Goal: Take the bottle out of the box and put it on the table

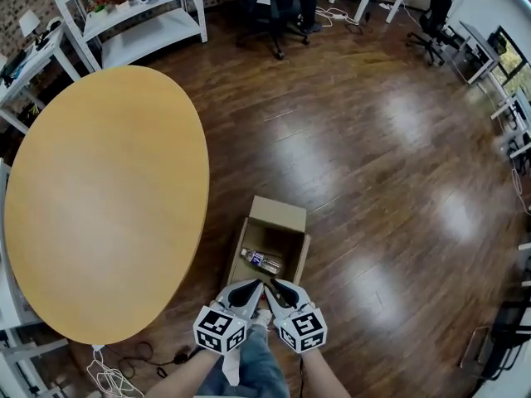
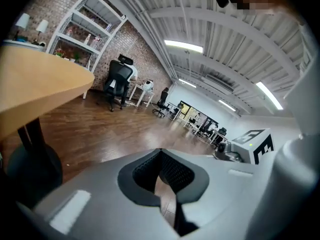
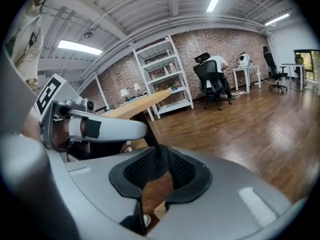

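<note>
Left tongs and right tongs hover near bottle, label unreadable.

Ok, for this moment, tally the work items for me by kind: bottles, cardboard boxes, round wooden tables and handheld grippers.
bottle, lying inside the box: 1
cardboard box, open on the floor: 1
round wooden table: 1
grippers, the left gripper and the right gripper: 2
Total: 5
</note>
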Demonstrator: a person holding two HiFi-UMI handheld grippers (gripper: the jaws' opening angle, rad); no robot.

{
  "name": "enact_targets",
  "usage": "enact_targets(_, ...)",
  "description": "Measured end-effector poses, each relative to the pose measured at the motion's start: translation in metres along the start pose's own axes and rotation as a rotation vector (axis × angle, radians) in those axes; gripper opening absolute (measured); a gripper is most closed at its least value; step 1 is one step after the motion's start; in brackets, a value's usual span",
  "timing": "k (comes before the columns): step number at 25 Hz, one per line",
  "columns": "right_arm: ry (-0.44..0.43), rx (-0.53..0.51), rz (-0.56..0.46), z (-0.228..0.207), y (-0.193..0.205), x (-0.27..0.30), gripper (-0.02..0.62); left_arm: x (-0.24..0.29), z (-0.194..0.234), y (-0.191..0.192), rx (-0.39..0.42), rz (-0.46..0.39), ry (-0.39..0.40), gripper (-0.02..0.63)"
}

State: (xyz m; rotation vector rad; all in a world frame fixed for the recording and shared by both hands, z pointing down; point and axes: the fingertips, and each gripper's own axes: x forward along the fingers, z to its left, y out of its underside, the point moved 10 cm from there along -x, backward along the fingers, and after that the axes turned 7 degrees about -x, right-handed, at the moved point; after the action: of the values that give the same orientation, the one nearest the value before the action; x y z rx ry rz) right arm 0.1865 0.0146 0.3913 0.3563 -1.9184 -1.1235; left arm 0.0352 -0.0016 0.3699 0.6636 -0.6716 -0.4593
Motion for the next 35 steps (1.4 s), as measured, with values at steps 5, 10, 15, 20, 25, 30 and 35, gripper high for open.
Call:
enact_targets(5,-0.068,0.030,0.043,-0.016,0.044,0.033,0.071,0.018,0.034,0.034,-0.052,0.033,-0.062,-0.002)
enact_targets(10,-0.082,0.076,0.083,-0.035,0.108,0.070,0.071,0.040,0.072,0.085,-0.091,0.078,-0.123,-0.002)
enact_targets(15,-0.040,0.155,0.103,-0.056,0.169,0.108,0.071,0.066,0.114,0.135,-0.159,0.088,-0.208,-0.002)
enact_targets(20,-0.058,0.168,0.170,-0.063,0.224,0.135,0.086,0.087,0.140,0.180,-0.197,0.136,-0.217,-0.002)
enact_targets(25,-0.068,0.155,0.217,-0.087,0.268,0.162,0.100,0.111,0.163,0.215,-0.217,0.168,-0.176,-0.002)
enact_targets(30,-0.071,0.047,0.330,-0.103,0.316,0.191,0.112,0.125,0.182,0.249,-0.221,0.219,-0.132,-0.002)
enact_targets(35,-0.123,-0.082,0.413,-0.114,0.351,0.230,0.143,0.143,0.202,0.270,-0.208,0.233,-0.095,-0.002)
